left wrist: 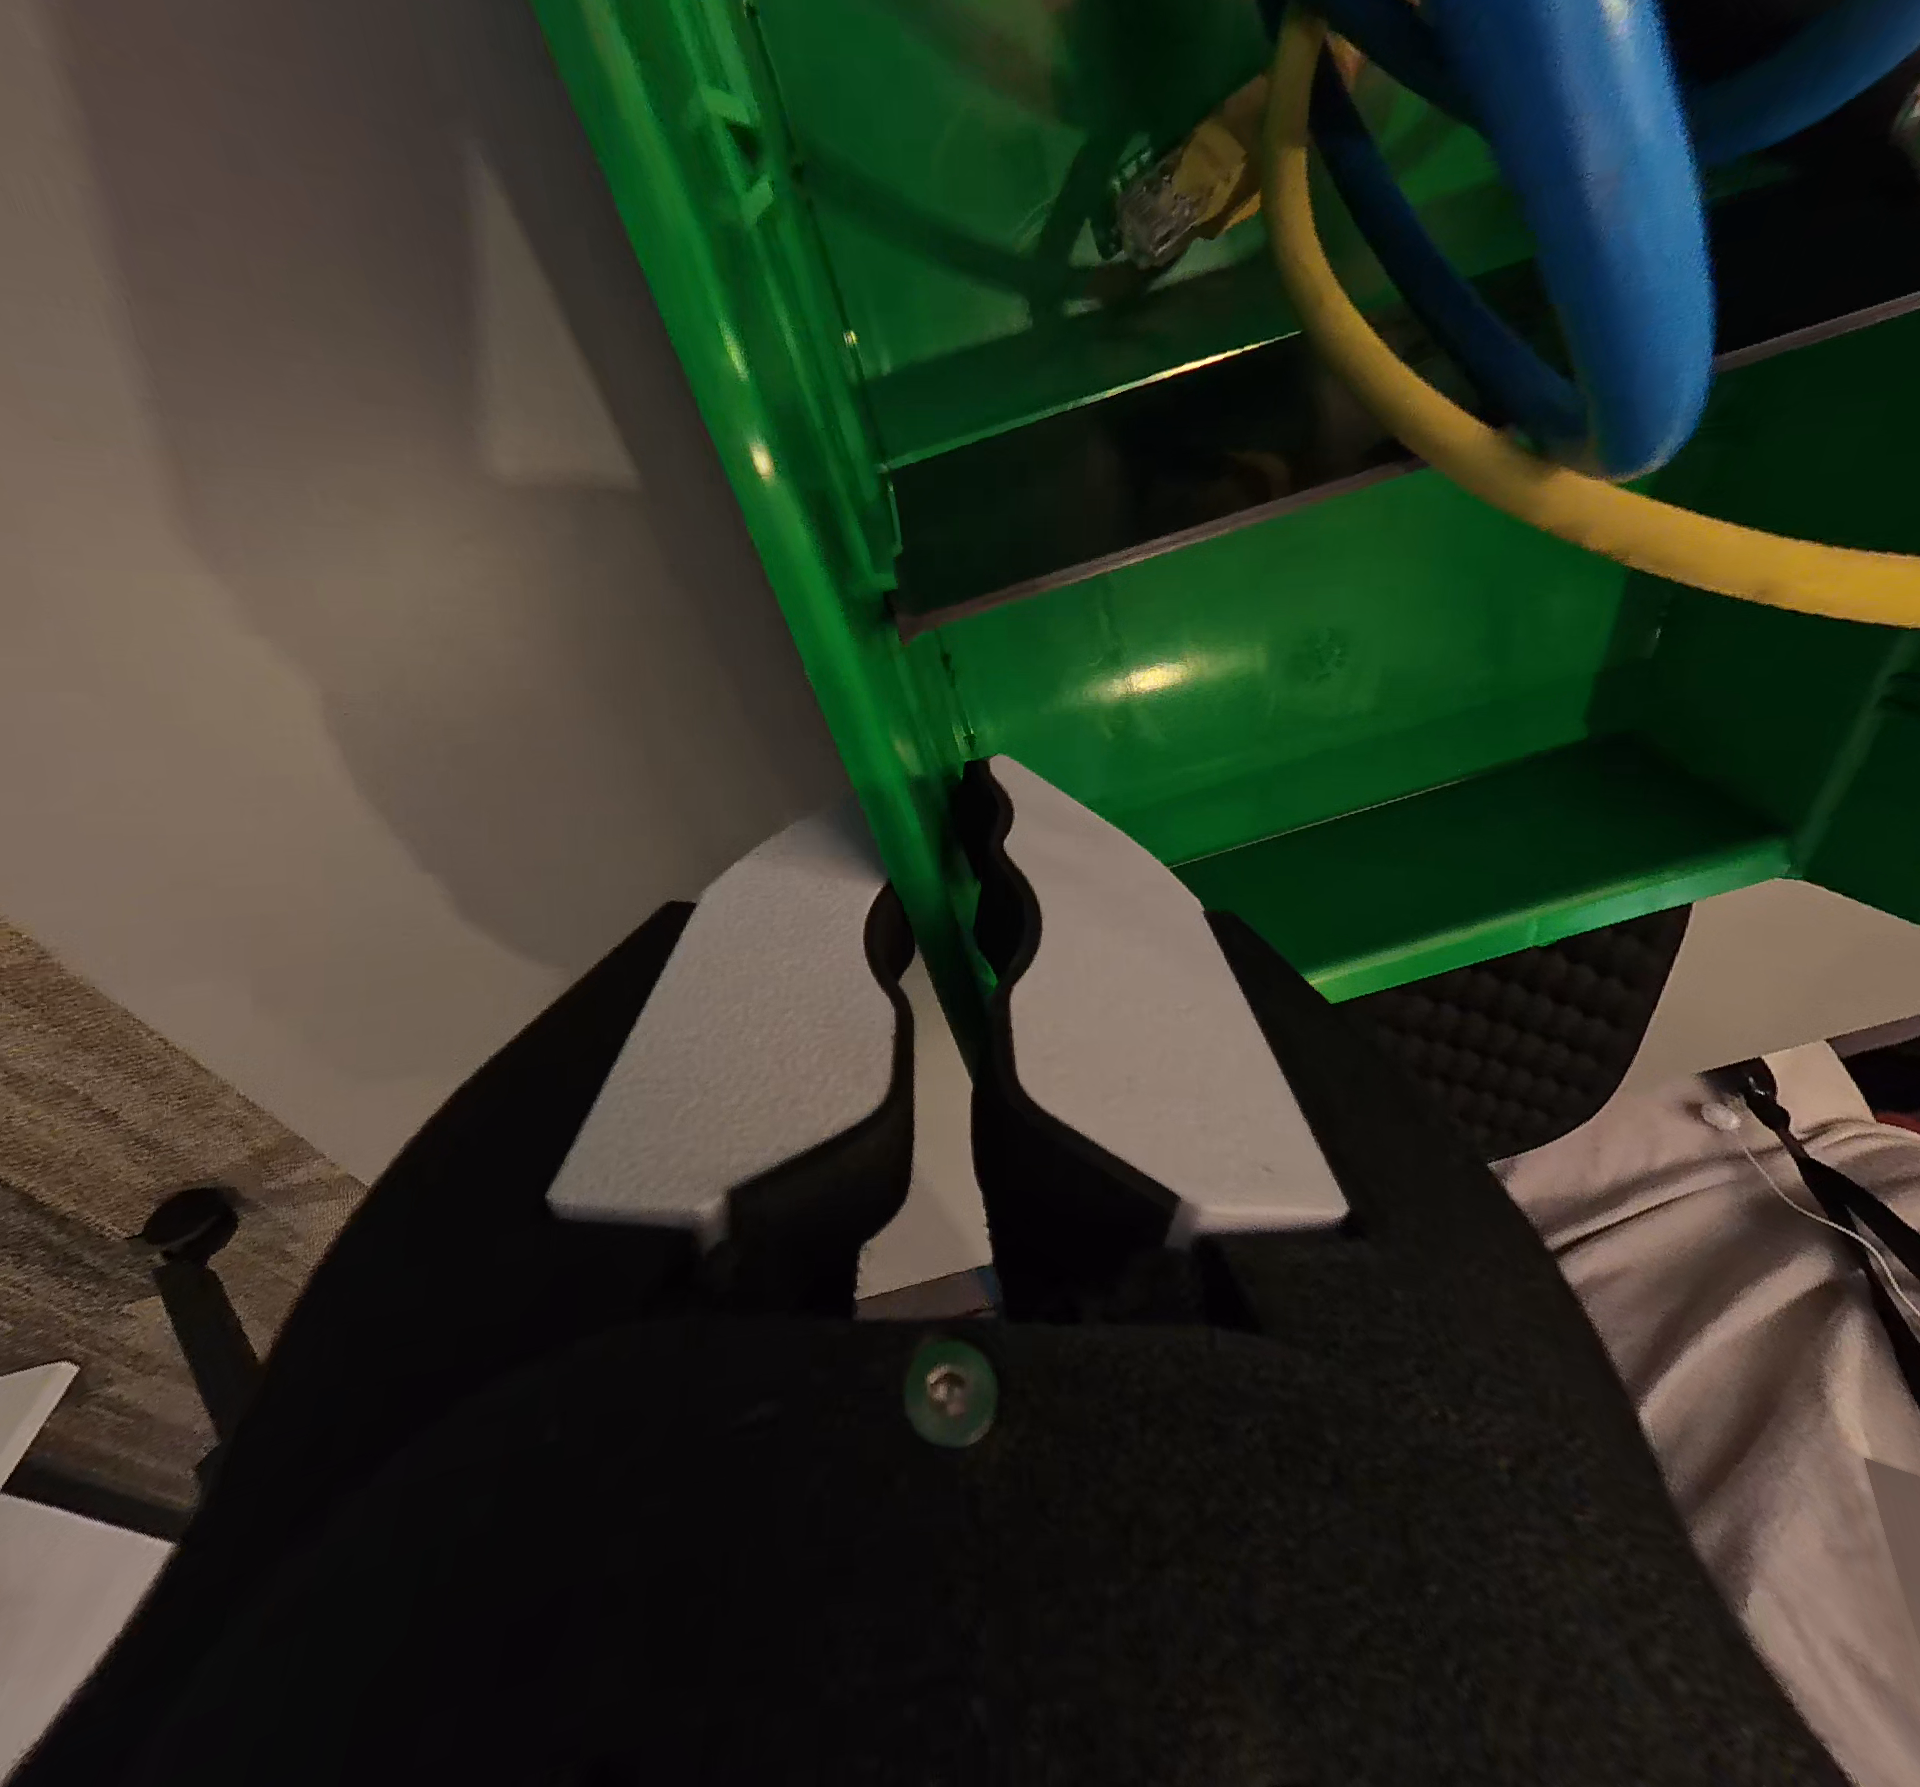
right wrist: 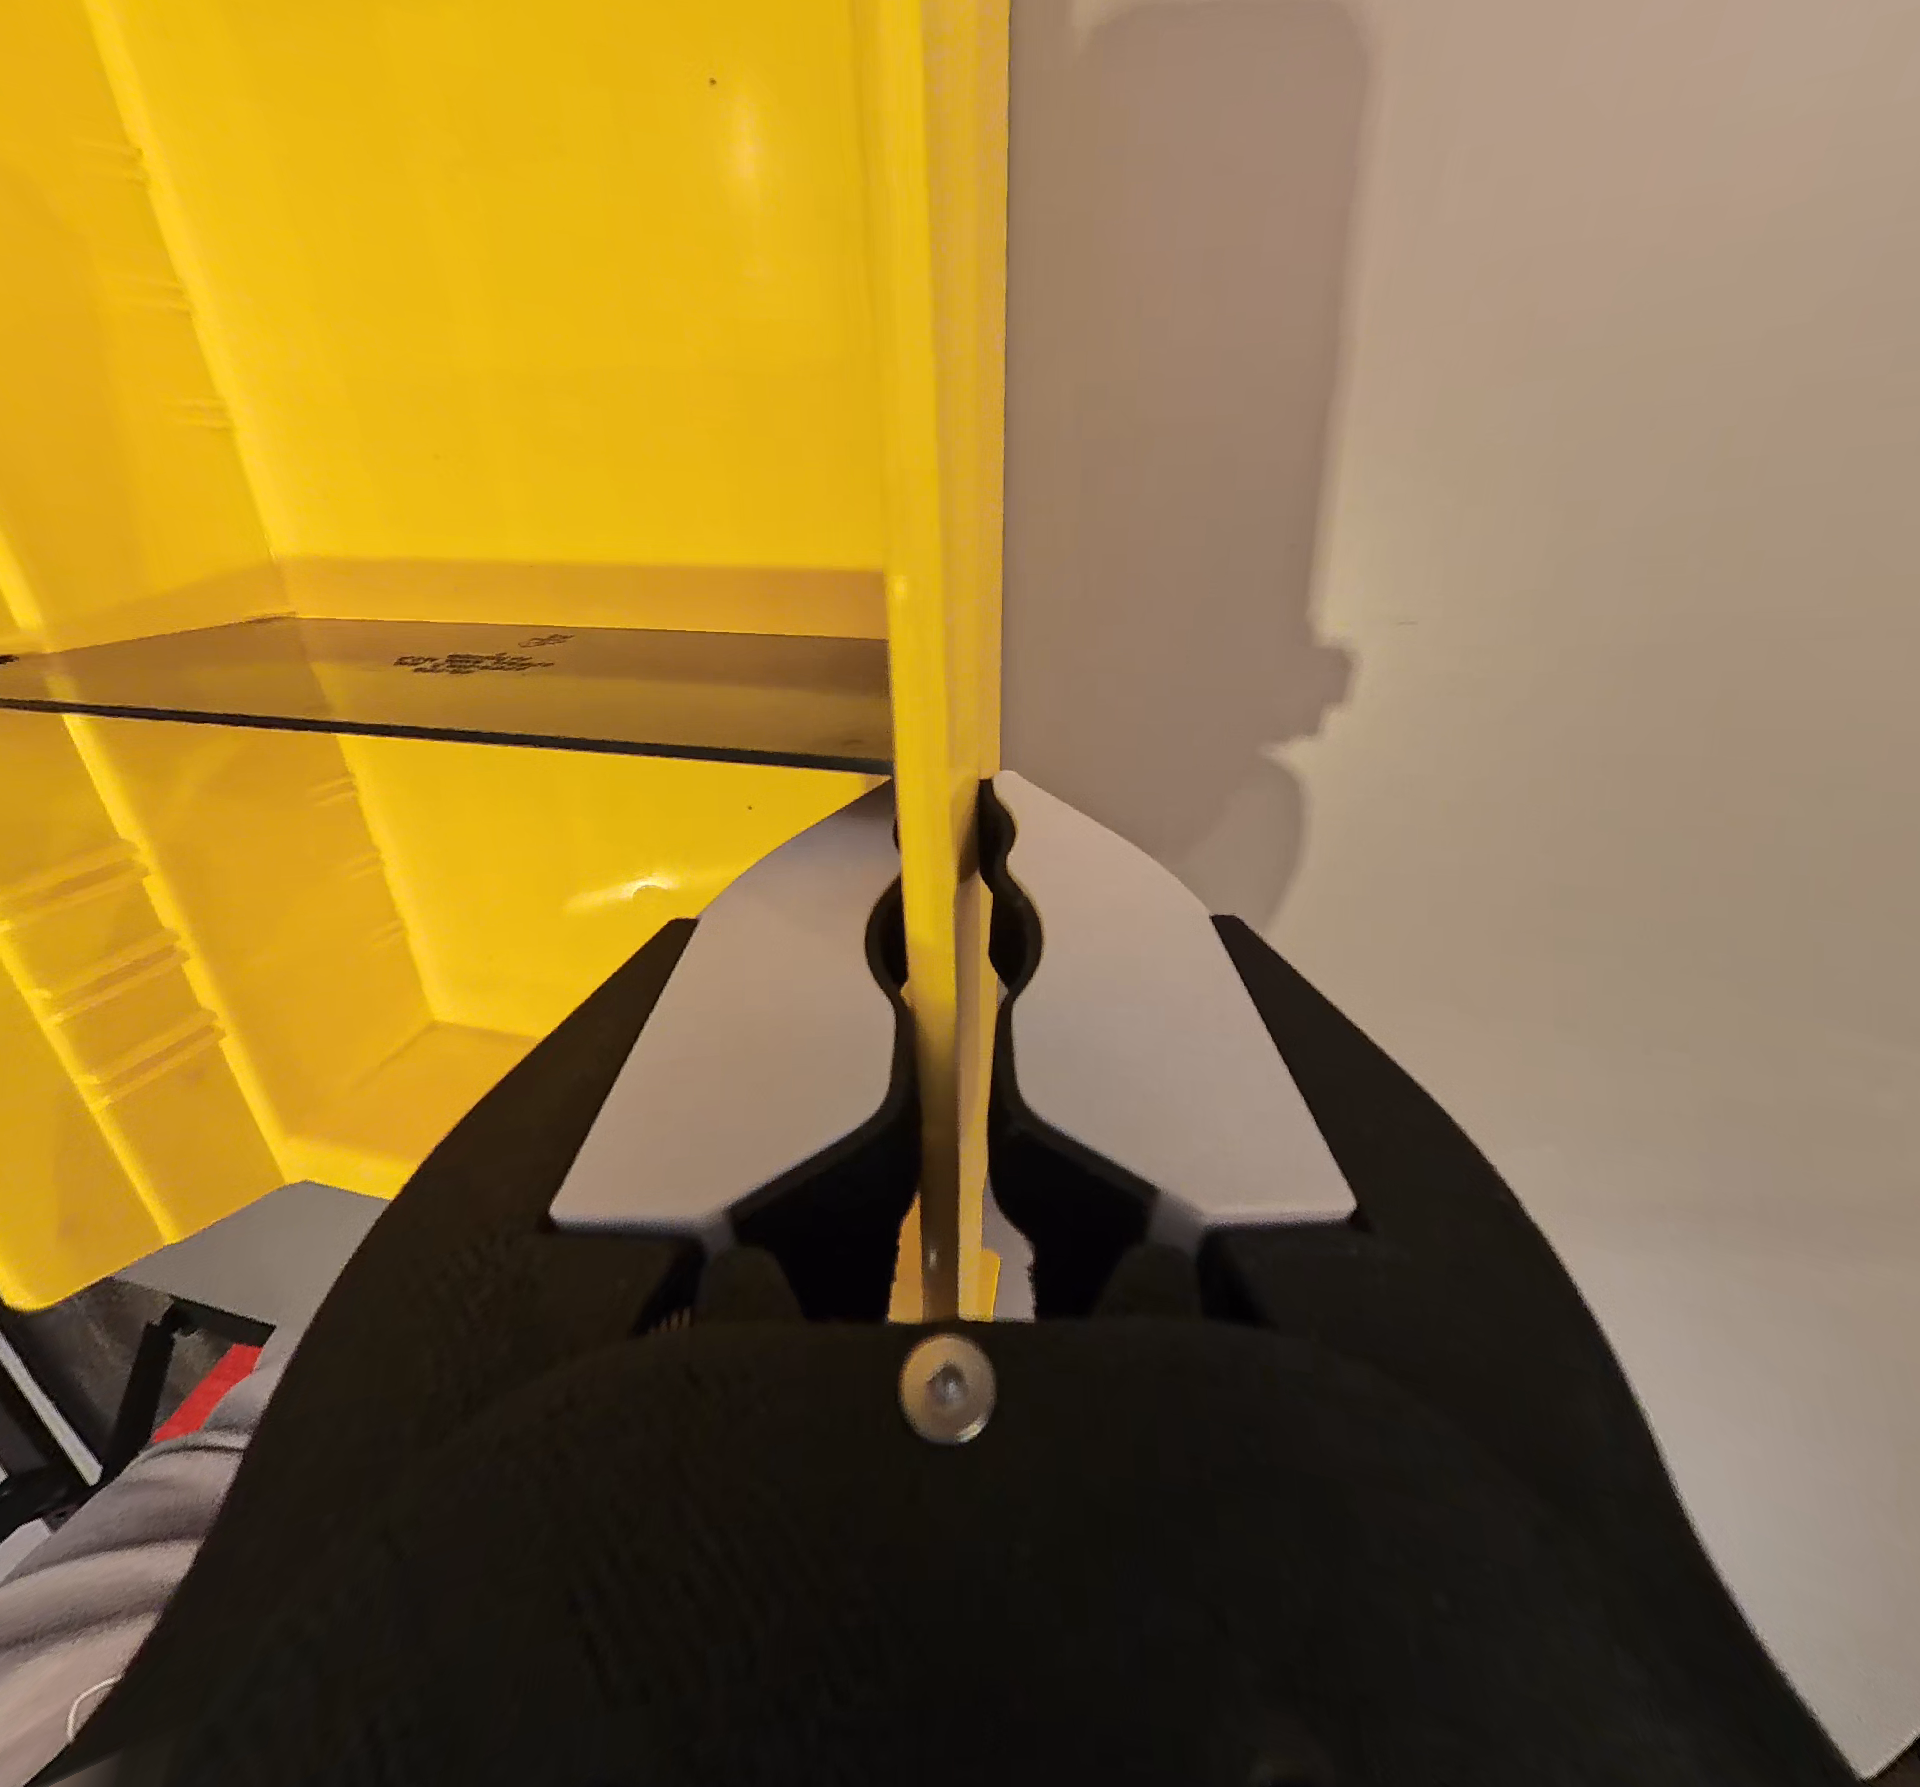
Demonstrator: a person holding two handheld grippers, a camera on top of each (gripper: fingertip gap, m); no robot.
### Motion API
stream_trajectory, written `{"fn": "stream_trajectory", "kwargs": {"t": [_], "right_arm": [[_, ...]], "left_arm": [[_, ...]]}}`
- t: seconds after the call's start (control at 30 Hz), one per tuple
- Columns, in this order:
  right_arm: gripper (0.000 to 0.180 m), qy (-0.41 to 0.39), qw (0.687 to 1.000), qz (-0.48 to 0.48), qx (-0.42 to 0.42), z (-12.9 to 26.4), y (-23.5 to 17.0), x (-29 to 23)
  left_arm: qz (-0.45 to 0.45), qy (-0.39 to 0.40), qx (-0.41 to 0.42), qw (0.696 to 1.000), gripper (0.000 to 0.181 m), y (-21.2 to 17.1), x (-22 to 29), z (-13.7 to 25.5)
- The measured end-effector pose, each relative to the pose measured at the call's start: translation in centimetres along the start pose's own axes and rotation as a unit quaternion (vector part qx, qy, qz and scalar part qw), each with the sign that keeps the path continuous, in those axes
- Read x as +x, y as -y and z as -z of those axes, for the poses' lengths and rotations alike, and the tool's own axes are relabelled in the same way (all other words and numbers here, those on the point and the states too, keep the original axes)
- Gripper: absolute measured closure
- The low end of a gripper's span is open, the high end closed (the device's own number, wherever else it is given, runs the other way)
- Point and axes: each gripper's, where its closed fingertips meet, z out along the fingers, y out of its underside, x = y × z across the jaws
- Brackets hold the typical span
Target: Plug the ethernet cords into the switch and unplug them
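The left gripper [left wrist: 940, 890] is pinching the side wall of a glossy green plastic bin [left wrist: 1278, 698], where blue ethernet cords [left wrist: 1558, 179] and a yellow ethernet cord [left wrist: 1351, 428] are lying. The right gripper [right wrist: 940, 864] is pinching the side wall of a glossy yellow plastic bin [right wrist: 520, 335], beside the white tabletop [right wrist: 1558, 490].

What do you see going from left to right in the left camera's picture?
Carpet floor → white tabletop → green bin wall, pinched by the left gripper → clear plug inside the bin → yellow cord → thick blue cord.
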Motion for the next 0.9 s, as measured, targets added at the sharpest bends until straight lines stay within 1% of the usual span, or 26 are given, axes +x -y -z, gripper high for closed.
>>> {"fn": "stream_trajectory", "kwargs": {"t": [0.13,0.17,0.2,0.27,0.37,0.43,0.5,0.57,0.6,0.63,0.7,0.73,0.77,0.8,0.83,0.87,0.9], "right_arm": [[0.166,0.016,1.000,-0.001,0.004,0.0,-0.1,-0.3],[0.163,0.027,1.000,0.000,0.008,0.1,-0.1,-0.4],[0.157,0.041,0.999,0.001,0.011,0.2,-0.1,-0.7],[0.149,0.066,0.997,0.004,0.032,0.7,0.1,-1.1],[0.147,0.089,0.992,0.017,0.093,2.4,0.9,-1.3],[0.147,0.103,0.984,0.024,0.146,4.2,1.7,-1.6],[0.144,0.107,0.972,0.038,0.207,6.6,2.4,-1.9],[0.143,0.097,0.953,0.074,0.279,9.6,3.1,-2.4],[0.143,0.082,0.939,0.095,0.321,11.3,3.5,-2.7],[0.142,0.071,0.919,0.125,0.368,13.2,3.9,-3.5],[0.136,0.062,0.863,0.191,0.464,17.1,4.2,-6.0],[0.134,0.067,0.830,0.229,0.504,18.9,4.0,-7.9],[0.131,0.079,0.795,0.270,0.537,20.5,3.4,-10.1],[0.128,0.089,0.760,0.303,0.568,21.9,2.8,-12.3],[0.124,0.096,0.722,0.332,0.599,23.2,2.2,-14.4],[0.123,0.098,0.691,0.348,0.626,24.4,1.7,-16.1],[0.122,0.104,0.668,0.363,0.641,25.1,1.3,-17.8]], "left_arm": [[-0.008,0.009,-0.007,1.000,0.173,-0.3,0.1,-0.8],[-0.011,0.011,-0.012,1.000,0.171,-0.5,0.1,-1.1],[-0.016,0.016,-0.016,1.000,0.165,-0.7,0.0,-1.4],[-0.027,0.016,-0.009,0.999,0.160,-0.9,0.0,-1.5],[-0.044,0.001,0.047,0.998,0.152,-0.2,0.1,-0.2],[-0.061,-0.003,0.099,0.993,0.152,0.3,0.1,1.7],[-0.089,0.018,0.166,0.982,0.151,1.1,-0.2,4.2],[-0.132,0.057,0.238,0.961,0.150,1.8,-0.5,7.2],[-0.163,0.086,0.280,0.942,0.149,2.4,-0.5,8.8],[-0.195,0.122,0.319,0.920,0.148,3.0,-0.5,10.4],[-0.267,0.194,0.372,0.867,0.145,4.0,0.0,12.9],[-0.306,0.225,0.382,0.843,0.145,4.5,0.6,13.6],[-0.343,0.242,0.380,0.824,0.143,4.9,1.5,13.7],[-0.373,0.251,0.367,0.815,0.141,5.3,2.3,13.3],[-0.389,0.258,0.351,0.812,0.141,5.9,2.9,12.8],[-0.400,0.256,0.341,0.811,0.135,6.6,3.7,12.2],[-0.415,0.245,0.332,0.811,0.133,7.2,4.5,11.6]]}}
